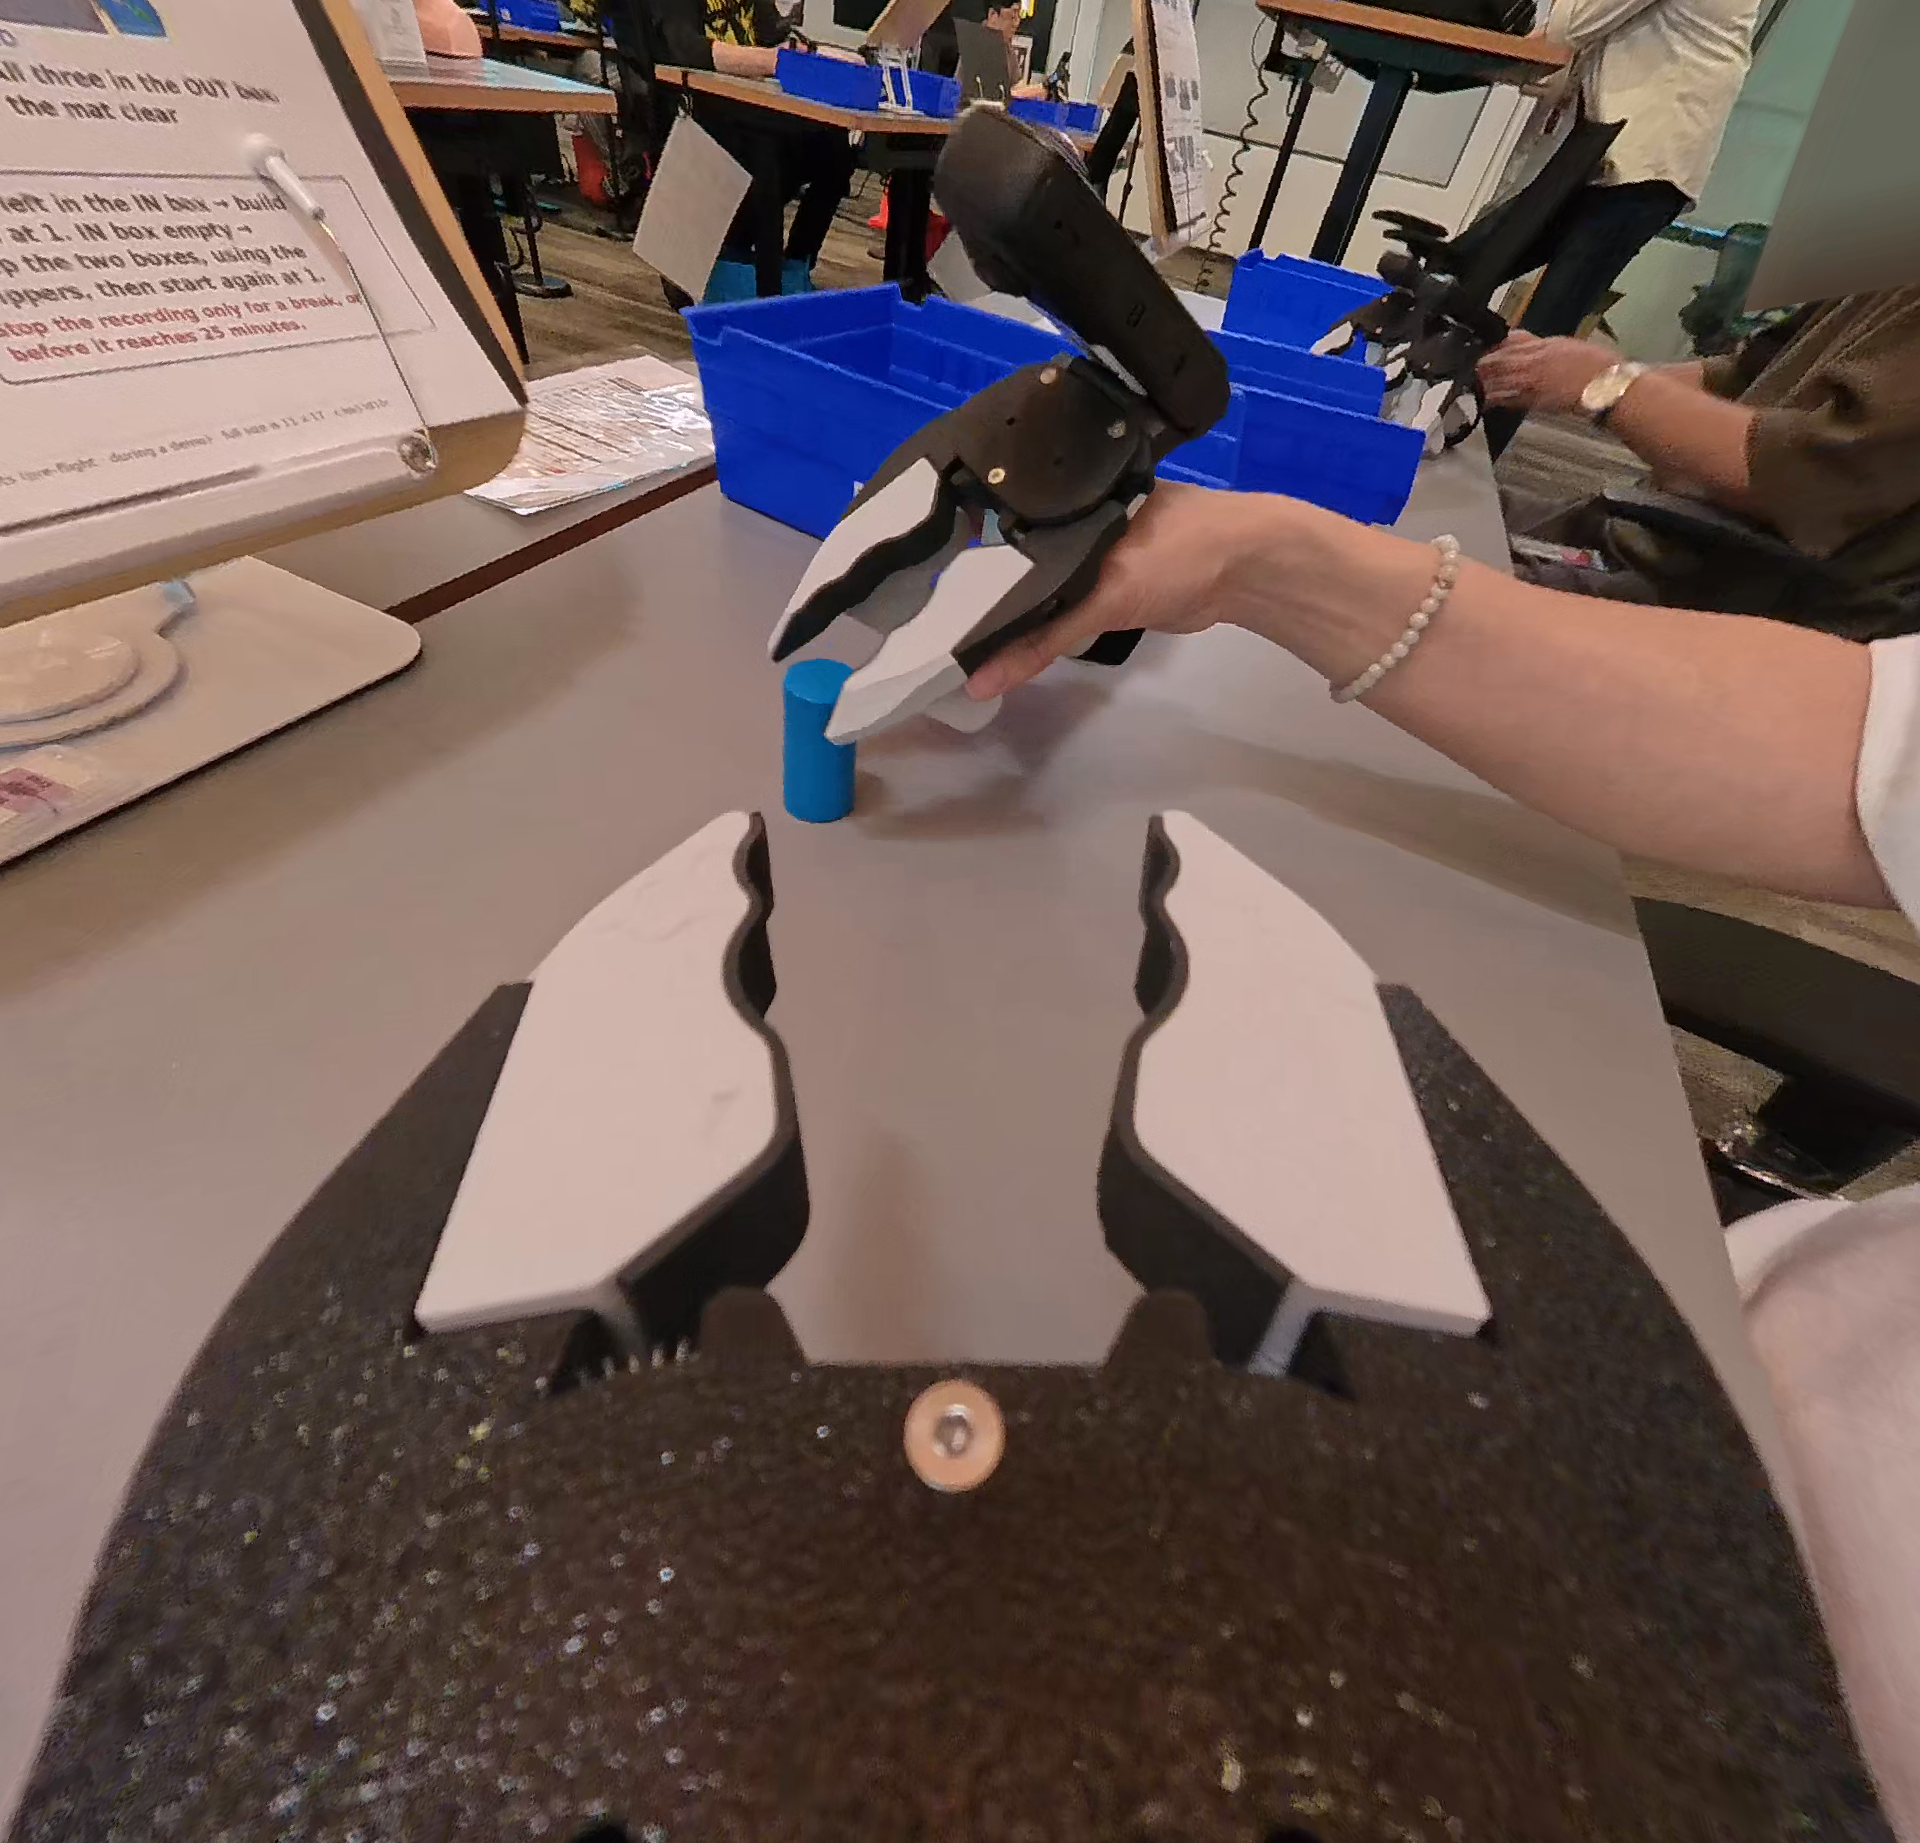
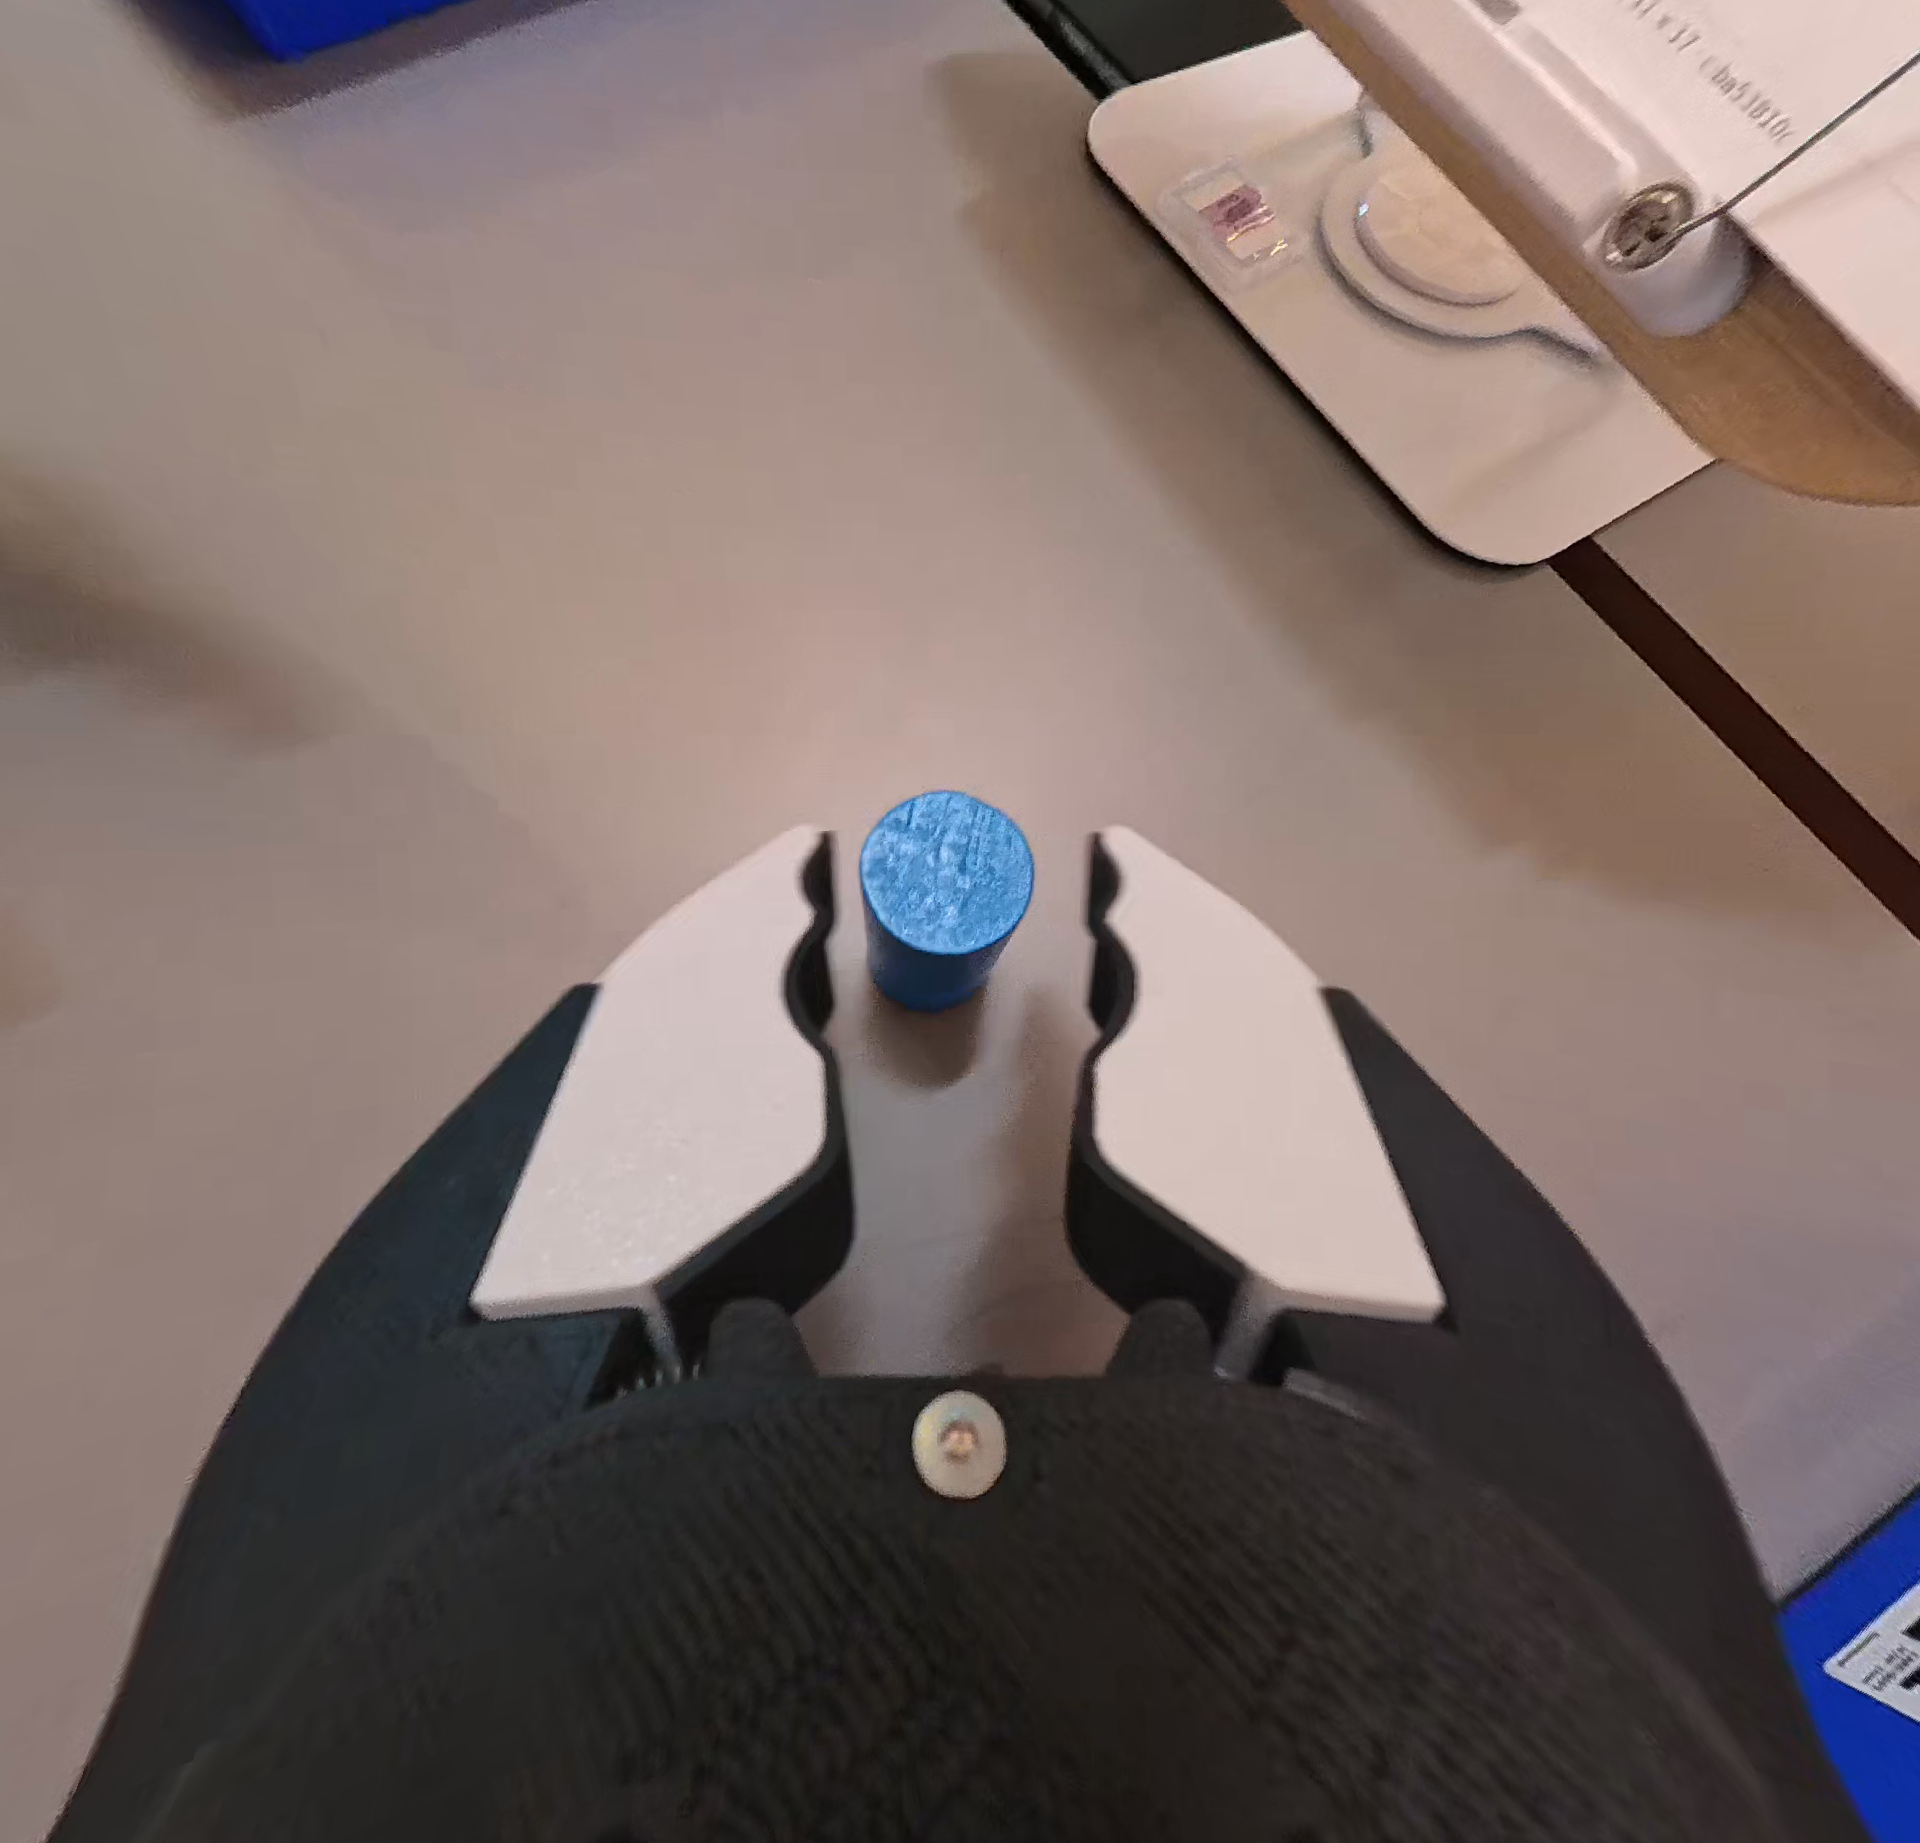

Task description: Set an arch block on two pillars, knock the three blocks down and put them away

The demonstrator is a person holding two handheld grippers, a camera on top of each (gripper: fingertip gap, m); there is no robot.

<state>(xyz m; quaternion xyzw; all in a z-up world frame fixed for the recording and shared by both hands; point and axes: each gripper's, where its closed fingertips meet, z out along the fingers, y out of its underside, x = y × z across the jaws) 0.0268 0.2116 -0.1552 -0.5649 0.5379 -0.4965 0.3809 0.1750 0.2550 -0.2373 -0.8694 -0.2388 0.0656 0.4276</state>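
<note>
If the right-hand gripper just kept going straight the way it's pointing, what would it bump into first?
Probably the upright blue cylinder: it stands between the open right gripper's fingertips, which point down at the grey table. Height is unclear; the fingers may pass either side.

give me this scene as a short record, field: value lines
surface: grey table
object: blue cylinder, upright on the table
right hand-held gripper: open, above the cylinder, fingers either side, no contact seen
left hand-held gripper: open, empty, short of the cylinder
behind: blue bins
left side: instruction board on a stand
</note>
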